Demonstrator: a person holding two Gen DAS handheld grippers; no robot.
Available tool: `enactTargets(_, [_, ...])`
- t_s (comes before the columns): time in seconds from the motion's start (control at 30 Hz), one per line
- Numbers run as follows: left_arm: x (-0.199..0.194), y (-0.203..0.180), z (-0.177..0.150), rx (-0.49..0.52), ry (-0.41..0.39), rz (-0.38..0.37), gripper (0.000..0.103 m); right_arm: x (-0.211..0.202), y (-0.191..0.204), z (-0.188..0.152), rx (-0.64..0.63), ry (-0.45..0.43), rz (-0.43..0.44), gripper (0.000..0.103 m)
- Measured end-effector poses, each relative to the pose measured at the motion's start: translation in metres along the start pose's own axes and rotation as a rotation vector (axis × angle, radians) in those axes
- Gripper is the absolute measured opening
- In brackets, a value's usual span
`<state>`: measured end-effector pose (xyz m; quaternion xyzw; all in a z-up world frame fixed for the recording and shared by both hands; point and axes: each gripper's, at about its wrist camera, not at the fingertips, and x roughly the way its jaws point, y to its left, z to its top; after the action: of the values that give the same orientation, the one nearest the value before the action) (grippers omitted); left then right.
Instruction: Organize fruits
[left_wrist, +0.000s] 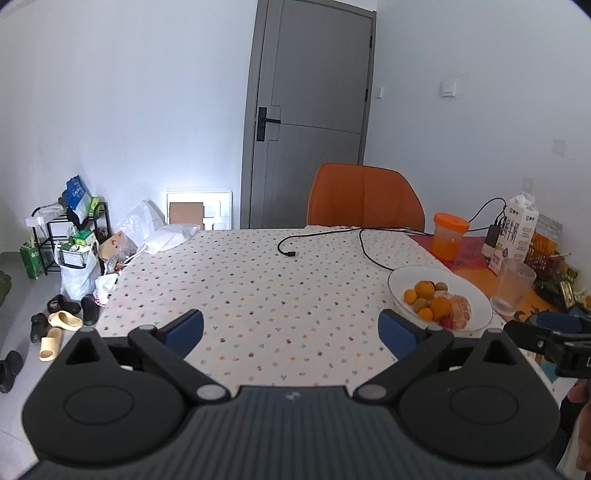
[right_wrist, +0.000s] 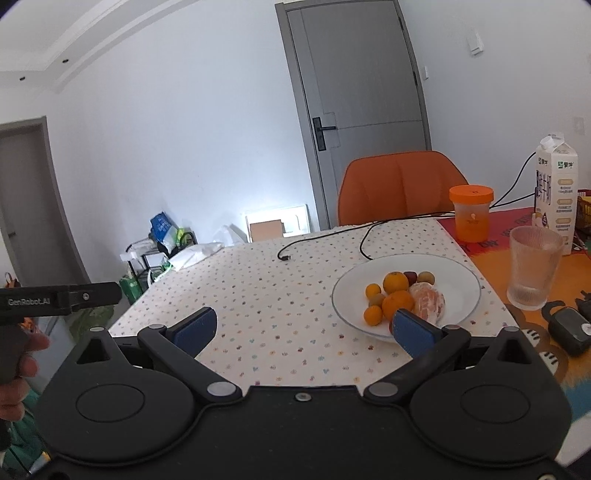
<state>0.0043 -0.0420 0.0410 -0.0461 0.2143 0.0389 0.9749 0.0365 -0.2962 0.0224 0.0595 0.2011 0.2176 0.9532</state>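
A white plate (left_wrist: 476, 295) (right_wrist: 458, 273) sits on the dotted tablecloth at the right and holds several fruits: oranges (right_wrist: 397, 303), small kumquats (right_wrist: 372, 315), a peeled mandarin (right_wrist: 429, 298), green-brown kiwi berries (right_wrist: 425, 277) and a dark red fruit (right_wrist: 410, 275). The fruit pile also shows in the left wrist view (left_wrist: 439, 304). My left gripper (left_wrist: 291, 328) is open and empty over the table's near edge, left of the plate. My right gripper (right_wrist: 306, 328) is open and empty, its right finger (right_wrist: 415, 332) in front of the plate's near rim.
A ribbed glass (right_wrist: 533, 269), an orange-lidded jar (right_wrist: 472, 214), a milk carton (right_wrist: 557, 195) and a black device (right_wrist: 569, 330) stand on the right. A black cable (right_wrist: 364, 236) lies at the back. An orange chair (right_wrist: 399, 184) is behind the table.
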Motion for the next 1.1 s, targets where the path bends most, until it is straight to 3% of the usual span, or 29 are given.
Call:
enactTargets(0.47, [-0.029, 0.014, -0.017, 0.029, 0.009, 0.014, 0.1, -0.014, 0.02, -0.006, -0.041, 0.029, -0.035, 0.103])
enactTargets(1.1, [-0.034, 0.017, -0.02, 0.034, -0.01, 0.037, 0.1, -0.016, 0.036, -0.008, -0.082, 0.047, -0.022, 0.103])
